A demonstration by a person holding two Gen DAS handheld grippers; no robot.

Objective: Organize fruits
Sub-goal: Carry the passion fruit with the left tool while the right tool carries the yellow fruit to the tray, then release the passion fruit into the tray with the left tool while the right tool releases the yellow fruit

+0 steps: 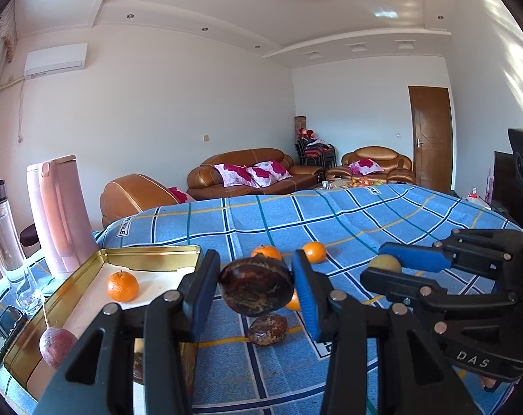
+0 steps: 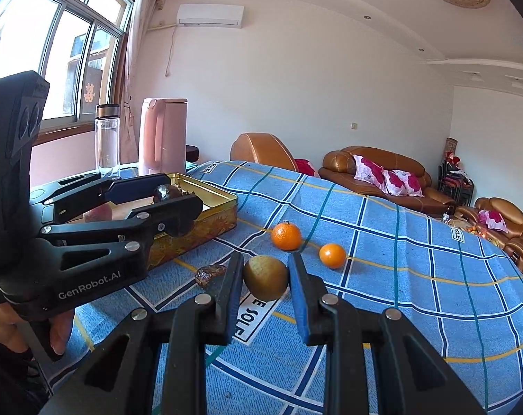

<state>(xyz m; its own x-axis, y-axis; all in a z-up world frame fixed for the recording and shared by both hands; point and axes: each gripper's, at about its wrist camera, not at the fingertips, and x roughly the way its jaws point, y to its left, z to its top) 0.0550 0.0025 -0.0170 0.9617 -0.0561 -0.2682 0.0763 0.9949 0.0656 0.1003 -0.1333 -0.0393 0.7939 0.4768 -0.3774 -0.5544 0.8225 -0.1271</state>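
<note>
Two tongs were each clamped on fruit: left gripper (image 1: pixel 256 288) held a wrinkled dark fruit (image 1: pixel 257 286) at 3 o'clock of the tin (image 1: pixel 150 253); right gripper (image 2: pixel 265 278) held a yellow-green fruit (image 2: pixel 265 277). Both looked light, rigid, round, slip-prone; mid-girth grips suited them.

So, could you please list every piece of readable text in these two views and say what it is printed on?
"GenRobot.AI": on the left gripper body, right wrist view.
"DAS": on the right gripper body, left wrist view.
"E SOLE": white patch on the blue checked cloth; first letters hidden.
Air conditioner label: too small to read.
</note>
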